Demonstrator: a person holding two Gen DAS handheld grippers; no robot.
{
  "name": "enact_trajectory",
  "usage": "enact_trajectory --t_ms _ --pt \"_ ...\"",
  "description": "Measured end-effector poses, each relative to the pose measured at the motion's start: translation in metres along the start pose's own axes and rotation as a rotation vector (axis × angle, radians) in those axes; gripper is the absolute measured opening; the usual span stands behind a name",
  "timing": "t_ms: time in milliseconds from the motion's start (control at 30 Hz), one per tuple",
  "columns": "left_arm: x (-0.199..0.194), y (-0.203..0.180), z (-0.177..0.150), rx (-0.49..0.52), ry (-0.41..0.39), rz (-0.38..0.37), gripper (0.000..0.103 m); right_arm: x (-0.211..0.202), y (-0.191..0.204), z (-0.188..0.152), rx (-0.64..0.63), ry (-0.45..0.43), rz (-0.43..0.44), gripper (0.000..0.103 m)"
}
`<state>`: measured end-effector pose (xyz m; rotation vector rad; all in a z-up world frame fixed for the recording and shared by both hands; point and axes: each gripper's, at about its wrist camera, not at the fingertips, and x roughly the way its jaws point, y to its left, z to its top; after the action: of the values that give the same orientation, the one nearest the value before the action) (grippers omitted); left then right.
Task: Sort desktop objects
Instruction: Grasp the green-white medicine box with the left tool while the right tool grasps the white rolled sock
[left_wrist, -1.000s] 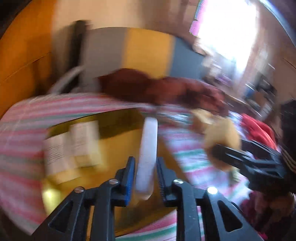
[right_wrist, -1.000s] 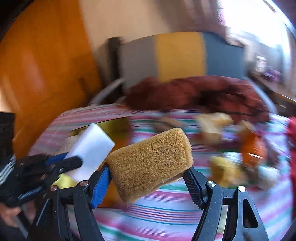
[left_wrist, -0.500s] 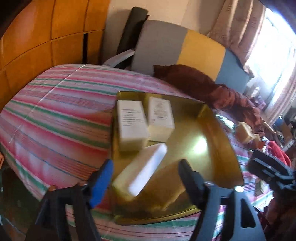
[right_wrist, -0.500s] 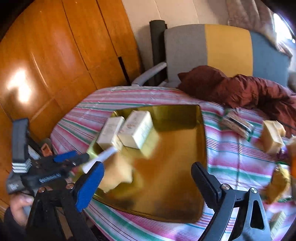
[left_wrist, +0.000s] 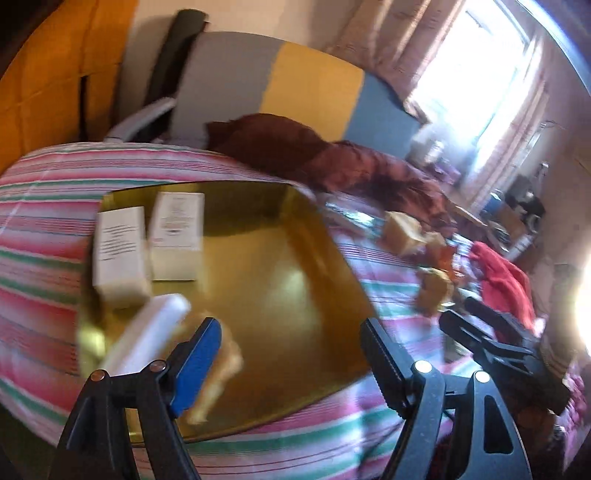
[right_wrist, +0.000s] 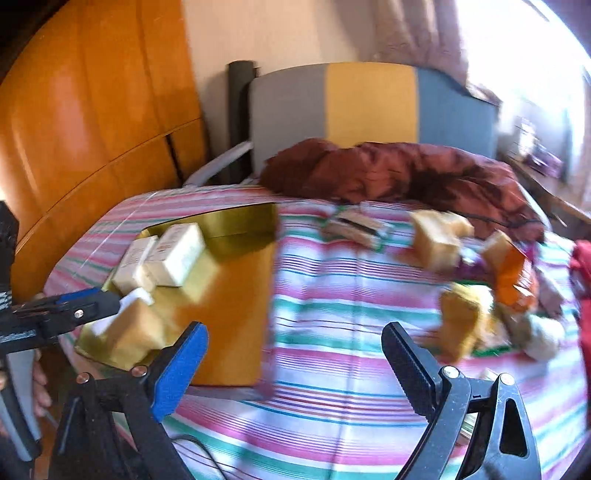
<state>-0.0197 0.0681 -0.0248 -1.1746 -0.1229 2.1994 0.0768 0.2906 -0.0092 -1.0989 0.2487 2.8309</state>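
1. Your left gripper (left_wrist: 291, 362) tilts down over the tray (left_wrist: 280, 266), jaws wide, empty.
2. Your right gripper (right_wrist: 295, 369) tilts likewise, wide, empty.
3. Sponge (right_wrist: 129, 332) and white block (left_wrist: 147, 336) lie at the tray's near left.

So the gold tray (left_wrist: 280, 280) sits on the striped cloth (left_wrist: 44, 236), and everything's easiest to place off that. Two white boxes (left_wrist: 147, 240) lie side by side in the tray's far left corner. A white block (left_wrist: 147, 332) is at its near left edge, with a blurry tan sponge (left_wrist: 221, 369) just beside it. The left gripper (left_wrist: 291, 354) hangs over the tray's near side, jaws wide, nothing between them. The right gripper (left_wrist: 495, 347) pokes in off the tray's right.
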Motion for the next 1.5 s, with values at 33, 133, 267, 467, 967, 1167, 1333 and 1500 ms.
enact_trajectory --t_ms 33,133,267,467,967,1167,1333,1500 --pt "0.002 -0.005 0.002 0.001 0.008 -0.031 0.080 -0.003 -0.009 -0.002 0.022 -0.004 -0.013 0.095" --pt "0.010 -0.019 0.009 0.011 0.027 -0.103 0.081 -0.013 -0.037 -0.009 0.084 -0.015 -0.054 0.095" --pt "0.025 -0.035 0.023 -0.008 0.065 -0.205 0.085 -0.032 -0.080 -0.015 0.157 -0.016 -0.105 0.093" --pt "0.044 -0.085 0.041 0.095 0.049 -0.286 0.103 -0.064 -0.154 -0.024 0.262 0.008 -0.260 0.093" --pt "0.106 -0.200 0.011 0.409 0.181 -0.295 0.088 -0.009 -0.264 -0.021 0.250 0.128 -0.409 0.103" --pt "0.141 -0.207 0.007 0.349 0.268 -0.290 0.069 0.016 -0.276 -0.017 0.235 0.148 -0.416 0.103" --pt "0.160 -0.220 -0.003 0.378 0.327 -0.316 0.063 0.032 -0.279 -0.017 0.225 0.193 -0.405 0.103" --pt "0.171 -0.242 -0.014 0.458 0.365 -0.339 0.062 0.038 -0.283 -0.020 0.222 0.230 -0.413 0.093"
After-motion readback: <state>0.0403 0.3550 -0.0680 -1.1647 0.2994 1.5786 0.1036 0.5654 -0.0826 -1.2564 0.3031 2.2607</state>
